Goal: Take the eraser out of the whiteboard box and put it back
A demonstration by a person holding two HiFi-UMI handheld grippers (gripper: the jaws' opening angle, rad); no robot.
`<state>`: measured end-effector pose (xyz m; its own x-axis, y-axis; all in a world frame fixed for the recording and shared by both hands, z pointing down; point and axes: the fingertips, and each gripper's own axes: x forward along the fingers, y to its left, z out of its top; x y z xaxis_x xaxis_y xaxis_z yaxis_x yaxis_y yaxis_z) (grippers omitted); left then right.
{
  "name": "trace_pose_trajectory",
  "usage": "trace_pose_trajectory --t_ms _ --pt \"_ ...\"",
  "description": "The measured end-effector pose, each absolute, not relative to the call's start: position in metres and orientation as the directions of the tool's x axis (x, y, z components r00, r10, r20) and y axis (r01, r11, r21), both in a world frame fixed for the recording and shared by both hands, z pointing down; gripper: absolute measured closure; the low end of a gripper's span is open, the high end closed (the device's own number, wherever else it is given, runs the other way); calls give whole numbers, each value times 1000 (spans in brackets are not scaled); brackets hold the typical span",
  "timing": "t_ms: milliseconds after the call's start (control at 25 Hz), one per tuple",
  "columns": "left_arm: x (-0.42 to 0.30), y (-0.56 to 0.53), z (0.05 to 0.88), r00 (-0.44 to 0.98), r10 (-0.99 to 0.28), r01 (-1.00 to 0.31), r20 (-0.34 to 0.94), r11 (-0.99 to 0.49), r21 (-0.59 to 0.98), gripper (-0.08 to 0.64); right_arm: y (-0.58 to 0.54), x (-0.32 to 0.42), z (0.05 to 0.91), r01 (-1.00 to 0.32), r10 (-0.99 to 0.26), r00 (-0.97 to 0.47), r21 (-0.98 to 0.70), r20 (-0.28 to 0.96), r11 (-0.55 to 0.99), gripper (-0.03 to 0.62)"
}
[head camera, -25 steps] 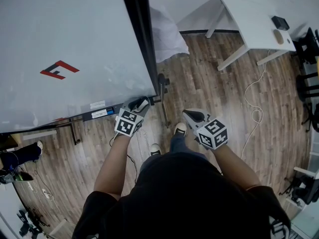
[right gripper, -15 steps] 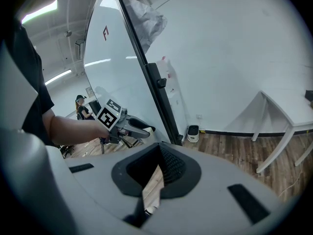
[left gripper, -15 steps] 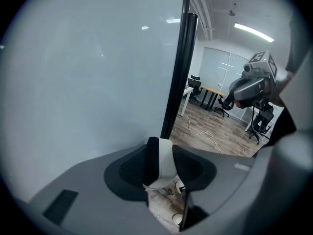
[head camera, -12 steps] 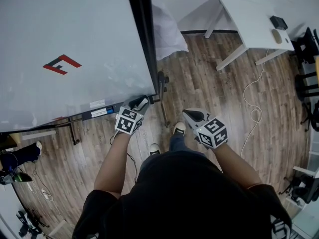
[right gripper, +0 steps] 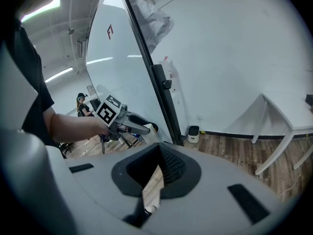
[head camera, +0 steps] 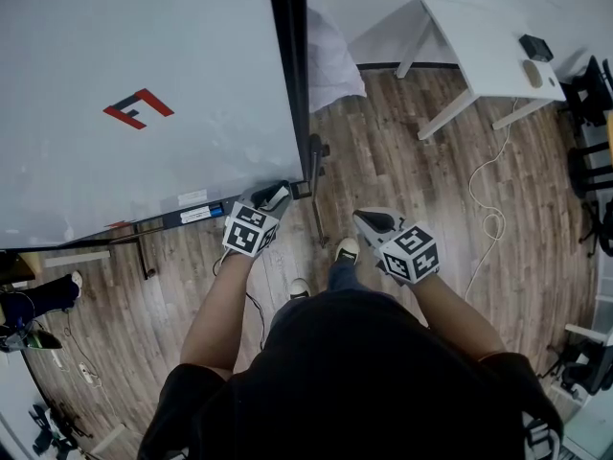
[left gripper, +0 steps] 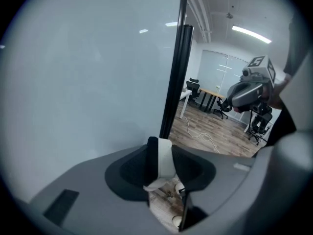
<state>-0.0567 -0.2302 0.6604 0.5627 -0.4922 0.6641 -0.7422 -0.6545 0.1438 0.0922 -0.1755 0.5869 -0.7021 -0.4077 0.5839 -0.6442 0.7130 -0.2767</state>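
The whiteboard (head camera: 144,94) fills the left of the head view, with its dark tray (head camera: 187,217) along the bottom edge. My left gripper (head camera: 276,195) is at the tray's right end, by the board's black frame (head camera: 287,75). In the left gripper view a black and white eraser (left gripper: 165,163) stands between the jaws of my left gripper (left gripper: 157,153). The jaws have just been closing, and both pads now press on it. My right gripper (head camera: 368,220) hangs apart to the right over the floor, shut and empty (right gripper: 157,153). It also shows in the left gripper view (left gripper: 249,89).
A white table (head camera: 488,46) with a small black device (head camera: 538,44) stands at the back right. A white cable (head camera: 488,199) trails over the wooden floor. Office chairs (head camera: 594,94) line the right edge. The board's stand foot (head camera: 314,195) reaches out near my feet.
The head view has shifted a little, so the board's frame sits further right. Both grippers keep their places.
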Motion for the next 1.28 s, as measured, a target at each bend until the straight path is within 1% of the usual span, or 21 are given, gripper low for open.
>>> trace_pose_trajectory --t_ms 240,680,1000,1280 --pt "-59 -227 646 567 -500 -735 655 -666 127 403 -170 88 584 -640 -408 -704 -270 580 719 598" --pt "-64 -222 619 576 -528 -735 624 -669 113 403 -165 83 570 -652 -446 -704 -256 552 713 598" --pt "-71 -220 599 606 -544 -739 581 -656 156 403 -164 79 562 -665 -472 -700 -247 535 705 598" --pt "-84 -218 581 604 -568 -747 558 -648 149 403 -164 80 556 -680 -497 -691 -239 525 693 598"
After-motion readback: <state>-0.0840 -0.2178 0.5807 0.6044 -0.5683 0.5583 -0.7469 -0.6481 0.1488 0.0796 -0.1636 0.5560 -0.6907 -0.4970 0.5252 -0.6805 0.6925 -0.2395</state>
